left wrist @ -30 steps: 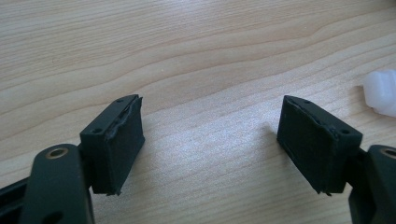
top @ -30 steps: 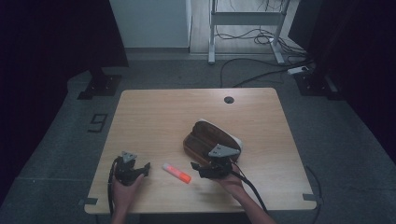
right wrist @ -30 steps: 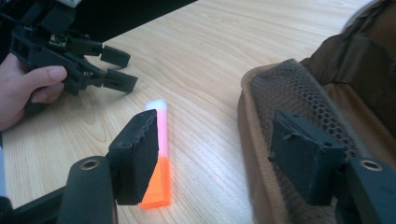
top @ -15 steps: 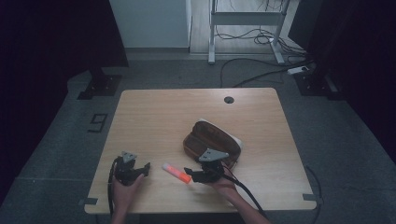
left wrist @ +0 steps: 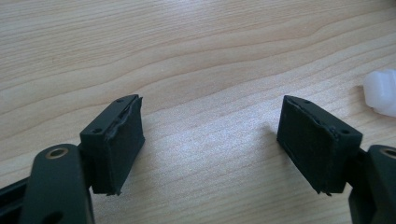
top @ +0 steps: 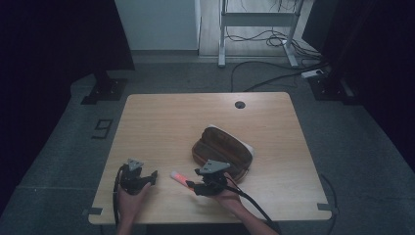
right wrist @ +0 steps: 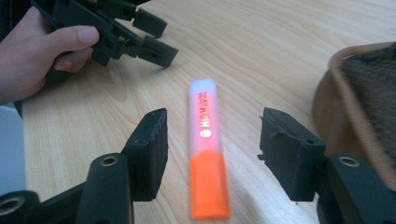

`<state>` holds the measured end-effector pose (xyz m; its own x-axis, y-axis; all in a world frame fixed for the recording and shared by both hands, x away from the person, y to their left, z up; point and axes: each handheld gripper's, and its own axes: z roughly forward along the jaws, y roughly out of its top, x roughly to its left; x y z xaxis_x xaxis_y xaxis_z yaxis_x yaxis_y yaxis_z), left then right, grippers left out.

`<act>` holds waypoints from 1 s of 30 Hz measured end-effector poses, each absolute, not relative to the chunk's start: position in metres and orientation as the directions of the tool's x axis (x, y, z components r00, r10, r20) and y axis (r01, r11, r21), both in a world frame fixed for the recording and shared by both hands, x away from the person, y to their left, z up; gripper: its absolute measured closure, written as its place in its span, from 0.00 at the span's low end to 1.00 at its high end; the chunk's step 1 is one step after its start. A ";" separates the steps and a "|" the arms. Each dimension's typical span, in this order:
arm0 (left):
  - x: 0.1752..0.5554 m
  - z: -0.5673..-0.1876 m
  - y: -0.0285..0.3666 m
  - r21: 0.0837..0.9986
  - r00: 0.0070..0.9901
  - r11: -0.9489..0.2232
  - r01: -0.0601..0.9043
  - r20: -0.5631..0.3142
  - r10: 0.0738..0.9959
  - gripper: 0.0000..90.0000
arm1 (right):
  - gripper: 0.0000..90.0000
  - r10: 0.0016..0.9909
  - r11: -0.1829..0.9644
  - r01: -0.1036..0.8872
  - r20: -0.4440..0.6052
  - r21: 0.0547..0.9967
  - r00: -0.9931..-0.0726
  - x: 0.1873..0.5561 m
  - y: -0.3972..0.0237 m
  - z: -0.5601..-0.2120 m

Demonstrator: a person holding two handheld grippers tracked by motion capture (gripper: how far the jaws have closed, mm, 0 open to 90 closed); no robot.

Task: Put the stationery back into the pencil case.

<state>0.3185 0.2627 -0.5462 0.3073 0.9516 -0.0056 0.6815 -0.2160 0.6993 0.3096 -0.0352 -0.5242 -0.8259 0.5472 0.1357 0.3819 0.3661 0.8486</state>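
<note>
Black jaws of our right gripper [right wrist: 212,156] stand spread apart, one on either side of the orange highlighter [right wrist: 205,154], which lies flat on the wooden table [right wrist: 280,42] in the lower middle of the right gripper view; neither pad touches it yet, so nothing is grasped. This is what has just changed: a second ago our right gripper sat low and right of centre in the high view, up against the brown pencil case, and it has since slid left and away from the case until its tips bracket the marker's orange end. In the high view the right gripper [top: 199,186] now sits low and just left of centre, with the highlighter [top: 182,178] running up and to the left from it and the pencil case [top: 222,151] just above and to the right, its top open. We judge that the reach is finished and the squeeze comes next; the jaws look well lined up across the marker's narrow width, so closing should catch it cleanly, and the open case close by seems its likely destination. Our left gripper [top: 147,177] has not moved, resting at the lower left of the high view in our left hand [top: 131,196], its jaws parted over bare wood and holding nothing; the highlighter's pale cap [left wrist: 382,92] peeks in at the right edge of its own view.
</note>
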 end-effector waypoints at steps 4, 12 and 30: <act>0.318 -0.546 0.263 0.699 0.307 -0.216 0.681 -0.005 0.952 0.25 | 0.47 0.541 0.396 0.379 0.121 0.837 -0.832 0.308 -0.027 -0.530; 0.318 -0.546 0.263 0.699 0.307 -0.216 0.681 -0.006 0.952 0.25 | 0.50 0.556 0.449 0.393 0.093 0.802 -0.826 0.308 -0.014 -0.543; 0.318 -0.546 0.263 0.699 0.307 -0.216 0.681 -0.005 0.952 0.25 | 0.71 0.571 0.514 0.379 0.023 0.770 -0.820 0.308 -0.013 -0.550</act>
<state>0.3185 0.2627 -0.5462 0.3073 0.9516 -0.0055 0.6813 -0.2159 0.6995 0.3079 -0.0126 -0.5505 -0.8204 0.5712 0.0233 0.3794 0.5136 0.7696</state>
